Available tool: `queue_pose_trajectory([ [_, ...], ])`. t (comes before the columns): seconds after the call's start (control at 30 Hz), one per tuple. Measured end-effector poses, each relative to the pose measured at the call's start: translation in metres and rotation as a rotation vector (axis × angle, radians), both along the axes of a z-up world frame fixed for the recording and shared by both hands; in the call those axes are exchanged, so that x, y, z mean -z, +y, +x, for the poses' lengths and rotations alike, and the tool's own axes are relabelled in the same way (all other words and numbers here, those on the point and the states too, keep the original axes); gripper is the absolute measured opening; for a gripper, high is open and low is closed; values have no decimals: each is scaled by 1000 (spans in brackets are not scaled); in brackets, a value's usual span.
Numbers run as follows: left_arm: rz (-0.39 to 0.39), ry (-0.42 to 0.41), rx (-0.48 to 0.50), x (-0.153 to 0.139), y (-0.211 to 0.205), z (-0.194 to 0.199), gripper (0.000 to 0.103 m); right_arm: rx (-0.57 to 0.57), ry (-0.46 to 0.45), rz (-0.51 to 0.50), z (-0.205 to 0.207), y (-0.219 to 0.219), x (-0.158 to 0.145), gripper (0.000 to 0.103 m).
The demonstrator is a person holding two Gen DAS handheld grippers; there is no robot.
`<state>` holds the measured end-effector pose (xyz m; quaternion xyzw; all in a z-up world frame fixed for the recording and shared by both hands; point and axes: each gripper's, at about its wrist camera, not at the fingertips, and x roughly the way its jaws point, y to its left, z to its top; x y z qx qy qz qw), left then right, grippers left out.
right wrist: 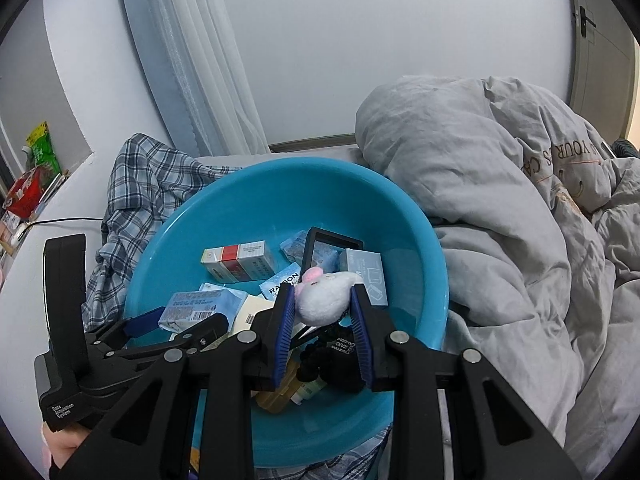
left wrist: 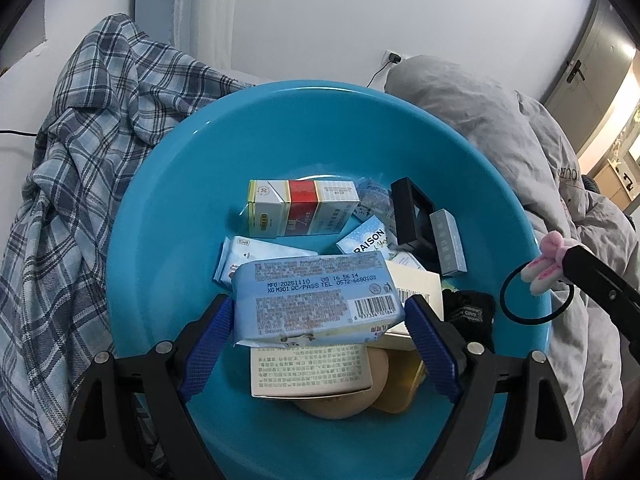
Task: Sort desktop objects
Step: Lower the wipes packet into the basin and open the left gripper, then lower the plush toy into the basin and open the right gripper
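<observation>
A round blue basin [left wrist: 168,184] sits on the bed and holds several small boxes and packs. My left gripper [left wrist: 319,308] is over it, jaws wide, with the tips of its blue pads against the ends of a light-blue wipes pack [left wrist: 316,296]. The pack sits tilted above a white printed box [left wrist: 312,372]. My right gripper [right wrist: 322,300] is shut on a white-and-pink plush hair tie [right wrist: 324,290] over the basin's [right wrist: 420,280] right side. The tie's black elastic loop [left wrist: 536,296] dangles below. In the right wrist view the left gripper [right wrist: 176,322] and the wipes pack [right wrist: 200,306] appear at the lower left.
In the basin lie a red-and-white carton [left wrist: 304,208], a RAISON box [left wrist: 366,240], a black frame [left wrist: 412,212], a pale blue box [left wrist: 450,240] and a black fabric item [left wrist: 468,312]. A plaid shirt [left wrist: 80,160] lies on the left and a grey duvet [right wrist: 500,200] on the right. Snack packets [right wrist: 36,184] lie on the far-left ledge.
</observation>
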<state>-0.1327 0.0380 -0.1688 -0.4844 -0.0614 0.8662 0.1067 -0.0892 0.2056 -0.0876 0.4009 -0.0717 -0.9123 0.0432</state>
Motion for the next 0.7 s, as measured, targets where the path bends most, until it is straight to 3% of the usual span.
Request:
queue_pose_trajectory([
  [0.33, -23, 101, -16, -20, -4, 6, 92, -1, -1, -1, 0, 1, 0, 27],
  [0.6, -39, 56, -18, -10, -2, 1, 92, -1, -3, -2, 1, 1, 2, 27],
  [0.7, -23, 77, -22, -15, -4, 3, 92, 0, -1, -3, 0, 2, 2, 27],
])
